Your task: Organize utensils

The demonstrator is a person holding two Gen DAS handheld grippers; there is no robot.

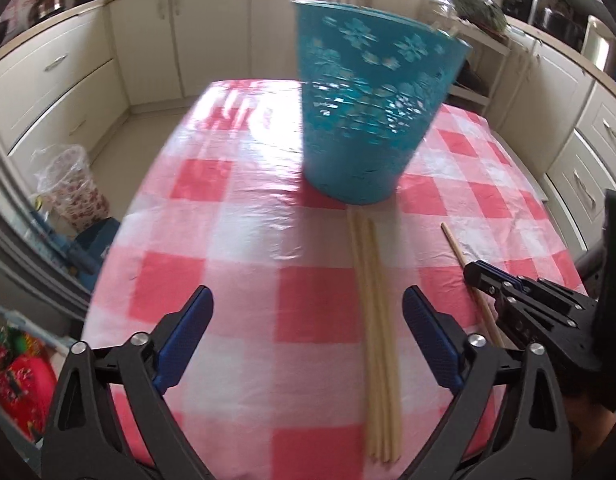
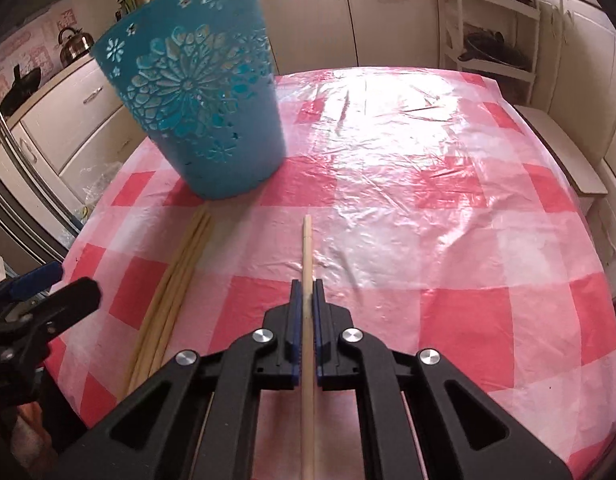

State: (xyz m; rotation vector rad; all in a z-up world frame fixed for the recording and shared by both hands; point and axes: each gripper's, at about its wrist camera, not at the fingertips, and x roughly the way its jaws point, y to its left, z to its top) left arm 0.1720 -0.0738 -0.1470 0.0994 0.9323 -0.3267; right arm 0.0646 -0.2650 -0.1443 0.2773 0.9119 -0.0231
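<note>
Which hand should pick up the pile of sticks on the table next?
Left. The left gripper is open right over the pile of sticks by the blue bucket. The right gripper is already shut on a single stick, so it's busy.

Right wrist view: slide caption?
Right gripper shut on one chopstick, blue holder ahead left on checked tablecloth.

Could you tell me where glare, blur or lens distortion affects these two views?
Left wrist view: the blue holder and chopsticks are motion-smeared, cabinets bow. Right wrist view: sharper, but glare washes out the tablecloth behind the held chopstick.
</note>
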